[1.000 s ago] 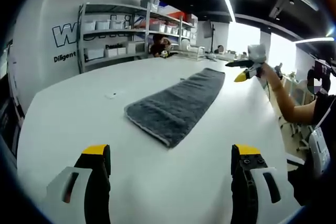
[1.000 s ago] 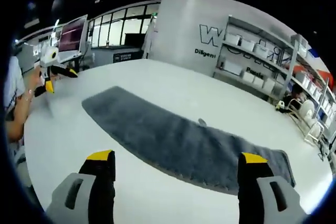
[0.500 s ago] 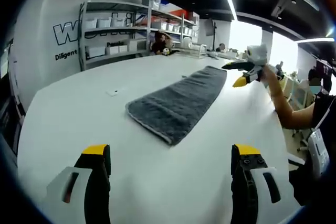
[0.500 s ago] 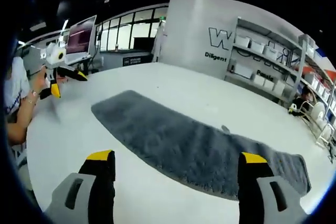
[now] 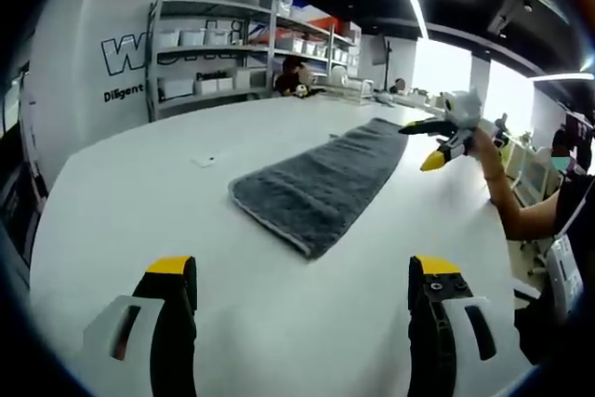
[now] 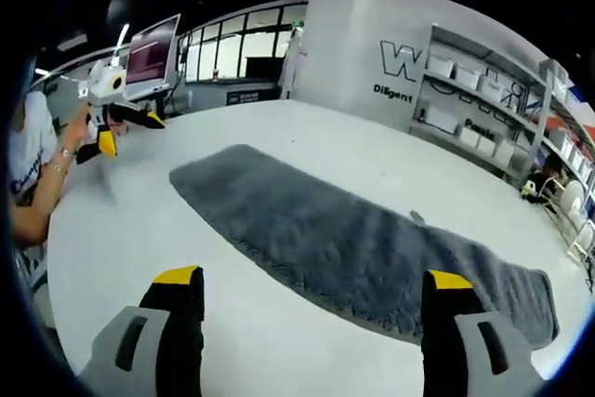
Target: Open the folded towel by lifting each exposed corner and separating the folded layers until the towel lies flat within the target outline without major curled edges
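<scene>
Left gripper [image 5: 299,276]: jaws spread wide with nothing between them, raised over bare table at 6 o'clock in the left gripper view — likely poised short of the towel's near end before going for a corner.
Right gripper [image 6: 310,287]: jaws likewise wide apart and empty, held off the towel's long edge; in the left gripper view it shows at 2 o'clock, above the table beside the far end.
Towel [image 5: 321,183]: grey, folded into a long narrow strip, lying flat mid-table and running away toward 1 o'clock; no layer lifted yet, by my reading.
Edges: the near short end has a paler hem and two free corners — both reachable; in the right gripper view the long edge facing the jaws looks straight and uncurled.
Table [image 5: 139,192]: white, with bare surface all round the towel, so room to spread it; I cannot make out any target outline.
Small mark [image 5: 206,161]: at 10 o'clock, well apart from the towel.
Shelves [image 5: 214,53]: far off at 11 o'clock, out of the way.
</scene>
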Available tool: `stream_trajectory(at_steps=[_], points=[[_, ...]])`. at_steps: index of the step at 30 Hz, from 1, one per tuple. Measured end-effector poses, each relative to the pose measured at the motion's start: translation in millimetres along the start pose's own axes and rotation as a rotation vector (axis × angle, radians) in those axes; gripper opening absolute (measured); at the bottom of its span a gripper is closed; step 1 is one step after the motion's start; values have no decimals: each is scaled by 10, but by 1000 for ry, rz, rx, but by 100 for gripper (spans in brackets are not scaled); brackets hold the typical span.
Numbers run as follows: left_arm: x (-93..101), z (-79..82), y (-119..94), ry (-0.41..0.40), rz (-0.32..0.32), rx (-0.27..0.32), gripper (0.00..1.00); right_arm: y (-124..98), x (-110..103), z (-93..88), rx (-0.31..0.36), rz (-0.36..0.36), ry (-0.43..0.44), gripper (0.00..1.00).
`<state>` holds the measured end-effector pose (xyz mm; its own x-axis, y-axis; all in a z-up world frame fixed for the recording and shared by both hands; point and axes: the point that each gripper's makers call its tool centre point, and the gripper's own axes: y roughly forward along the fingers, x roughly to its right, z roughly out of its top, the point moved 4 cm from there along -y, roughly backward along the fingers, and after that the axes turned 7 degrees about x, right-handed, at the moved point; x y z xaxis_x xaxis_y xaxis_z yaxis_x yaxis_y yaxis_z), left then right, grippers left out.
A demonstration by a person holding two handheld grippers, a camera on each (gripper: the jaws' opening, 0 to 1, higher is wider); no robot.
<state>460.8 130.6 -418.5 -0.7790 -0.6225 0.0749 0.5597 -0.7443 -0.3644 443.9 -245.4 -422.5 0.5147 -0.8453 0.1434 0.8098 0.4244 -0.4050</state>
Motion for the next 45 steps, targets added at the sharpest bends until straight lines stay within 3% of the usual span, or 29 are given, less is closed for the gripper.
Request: stream_trajectory(at_steps=[12, 20, 30, 35, 39, 41, 45], points=[[10, 96, 28, 2, 40, 50, 92, -8, -77, -83, 0, 25, 7, 99], [-103, 98, 102, 48, 116, -7, 92, -38, -99, -72, 20, 42, 0, 99], [-156, 414, 348, 47, 83, 32, 90, -68, -75, -37, 67, 53, 26, 99], [-284, 448, 512, 83, 75, -5, 90, -20, -98, -50, 62, 55, 11, 99], [-406, 517, 619, 90, 74, 15, 87, 45, -180, -121, 26, 78, -8, 99], [-445, 477, 662, 148, 70, -27, 86, 68, -220, -116, 23, 94, -10, 99], [-531, 453, 787, 87, 60, -16, 87, 127, -293, -158, -5, 117, -37, 99]])
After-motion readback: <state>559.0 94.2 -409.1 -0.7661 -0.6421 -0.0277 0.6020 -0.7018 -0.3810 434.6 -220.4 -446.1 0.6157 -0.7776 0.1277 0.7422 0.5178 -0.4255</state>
